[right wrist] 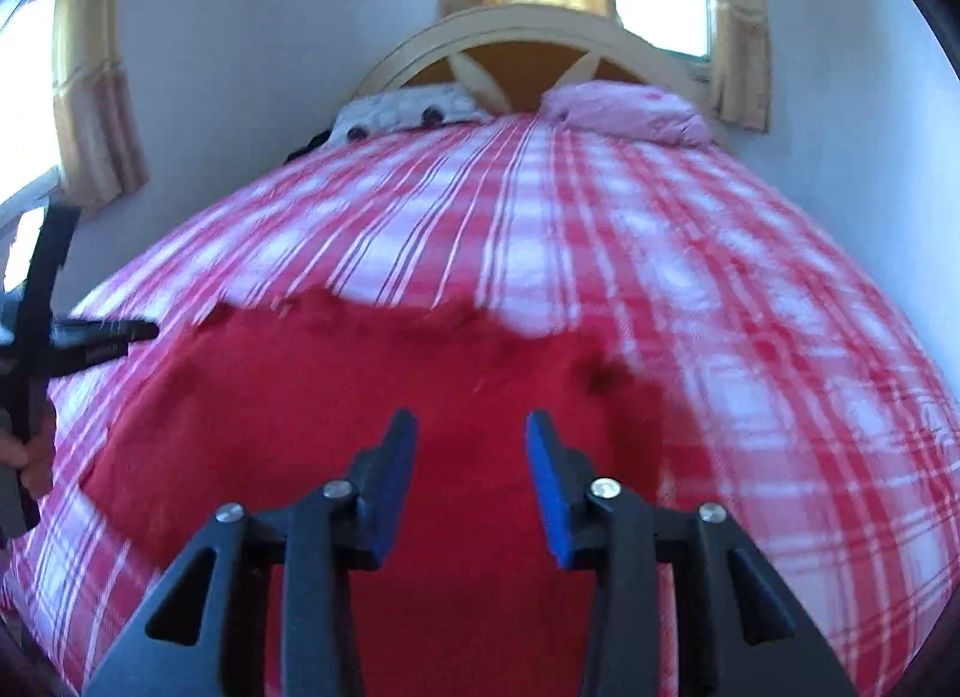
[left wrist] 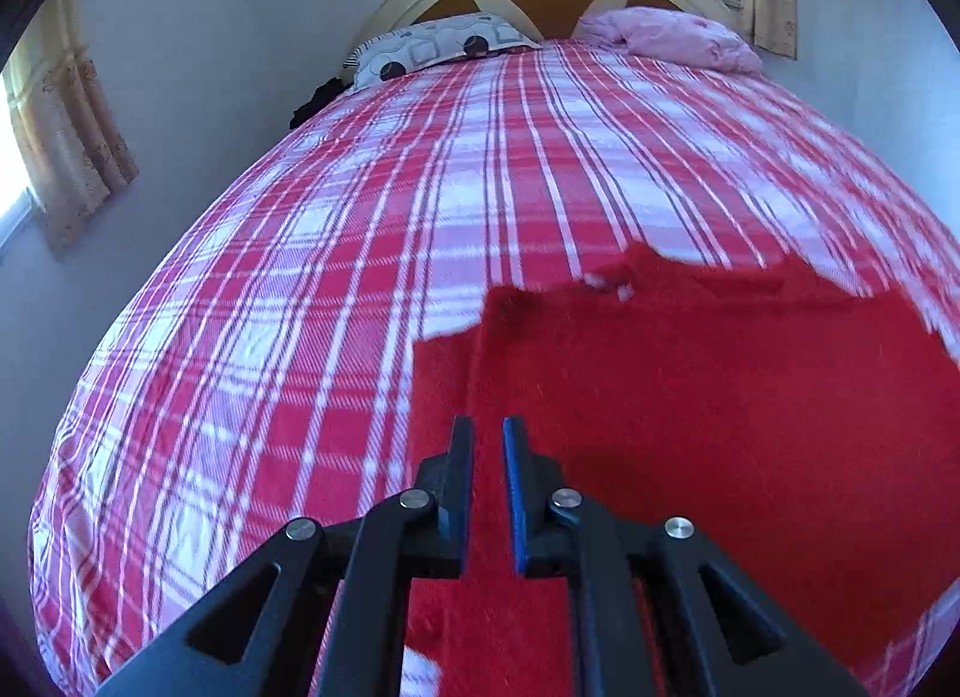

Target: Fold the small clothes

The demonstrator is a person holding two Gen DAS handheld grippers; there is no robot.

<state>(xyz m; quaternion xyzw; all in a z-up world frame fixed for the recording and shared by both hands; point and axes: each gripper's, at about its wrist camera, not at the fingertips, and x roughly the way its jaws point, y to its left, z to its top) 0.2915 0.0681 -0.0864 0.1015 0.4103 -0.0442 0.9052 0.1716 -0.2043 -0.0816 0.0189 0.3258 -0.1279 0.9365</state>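
Hovering over the fuzzy red garment (left wrist: 690, 397) filling the lower frame on the plaid bedspread (left wrist: 300, 253), the nearly closed, seemingly empty left gripper (left wrist: 487, 439) and open right gripper (right wrist: 471, 433) are needing matched edge pinches.

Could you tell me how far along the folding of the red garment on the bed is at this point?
Done: the red garment lies spread on the plaid bedspread. In hand: nothing; the left gripper and right gripper hover above it, jaws parted. Left: seemingly every fold; none shows clearly.
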